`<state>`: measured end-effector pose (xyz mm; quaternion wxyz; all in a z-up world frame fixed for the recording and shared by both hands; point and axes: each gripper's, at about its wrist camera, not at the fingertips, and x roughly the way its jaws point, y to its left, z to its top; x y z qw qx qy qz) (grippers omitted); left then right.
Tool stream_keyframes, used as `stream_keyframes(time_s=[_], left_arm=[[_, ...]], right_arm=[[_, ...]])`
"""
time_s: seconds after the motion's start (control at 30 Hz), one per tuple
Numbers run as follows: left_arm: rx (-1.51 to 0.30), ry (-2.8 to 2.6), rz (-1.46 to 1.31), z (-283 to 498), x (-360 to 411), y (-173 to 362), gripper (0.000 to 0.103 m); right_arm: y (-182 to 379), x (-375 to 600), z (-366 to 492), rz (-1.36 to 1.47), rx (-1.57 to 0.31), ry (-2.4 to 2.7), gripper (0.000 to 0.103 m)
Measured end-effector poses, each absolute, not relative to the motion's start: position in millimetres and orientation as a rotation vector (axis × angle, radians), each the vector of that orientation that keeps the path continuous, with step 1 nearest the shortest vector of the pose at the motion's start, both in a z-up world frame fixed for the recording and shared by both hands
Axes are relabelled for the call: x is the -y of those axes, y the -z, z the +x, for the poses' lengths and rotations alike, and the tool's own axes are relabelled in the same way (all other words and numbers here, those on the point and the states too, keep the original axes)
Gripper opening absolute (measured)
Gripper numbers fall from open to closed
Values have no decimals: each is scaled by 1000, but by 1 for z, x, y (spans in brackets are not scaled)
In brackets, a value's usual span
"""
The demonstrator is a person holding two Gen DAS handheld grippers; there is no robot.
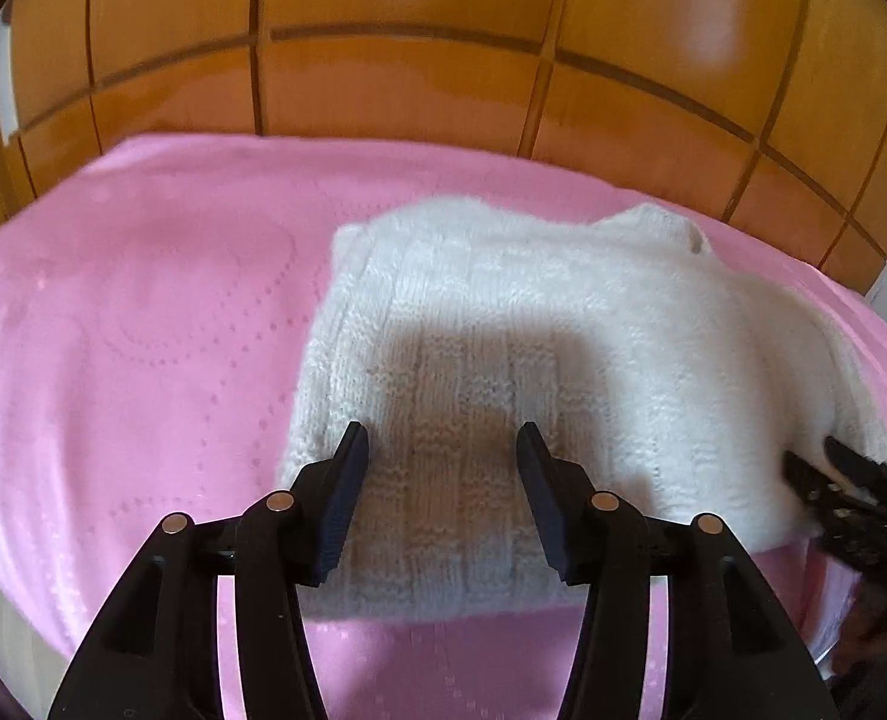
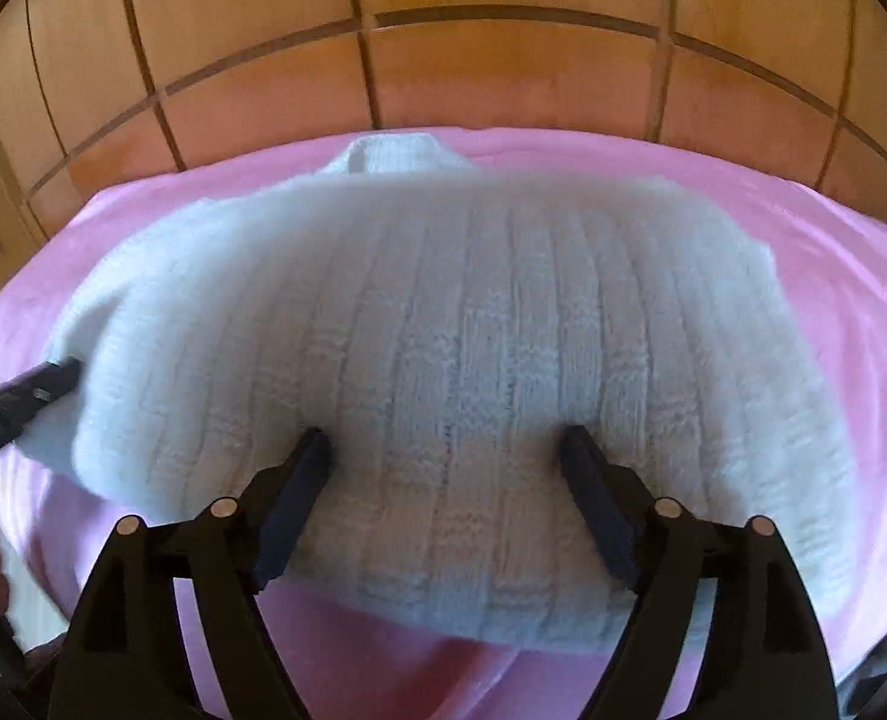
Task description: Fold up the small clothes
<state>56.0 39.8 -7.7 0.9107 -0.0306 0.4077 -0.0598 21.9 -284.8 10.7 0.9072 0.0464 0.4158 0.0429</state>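
Sweater (image 1: 503, 312) flat on pink blanket (image 1: 143, 312) | both tongs released | left margin bare

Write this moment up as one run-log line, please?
white knit sweater: folded on pink blanket | left gripper: open, empty | right gripper: open, empty | backdrop: wooden panels

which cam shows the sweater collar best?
Left wrist: the collar of the white sweater sits clear at its far edge. Right wrist shows the collar too, but blurred and partly hidden behind the sweater's body.
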Motion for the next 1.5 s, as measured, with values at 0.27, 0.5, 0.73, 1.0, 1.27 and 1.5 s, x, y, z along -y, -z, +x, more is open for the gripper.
stream_keyframes(time_s=[0.27,0.5,0.73,1.0,1.27,1.5], left_arm=[[-747,114,-63,41,-50,-25,65],[-752,102,-65,50,-59,-28,65],[-835,97,-153,77,-83,-17,65],[-948,153,-428,150,-130,-7,65],[-1032,166,-342,192,-93,22,21],[-923,0,-177,184,-72,26,19]], right_arm=[[-10,285,29,122,-883,-103,94],[-9,287,28,136,-885,-113,99],[-8,286,26,134,-870,-122,100],[-8,287,24,137,-856,-126,101],[-8,285,22,134,-843,-121,101],[-11,285,22,133,-863,-127,101]])
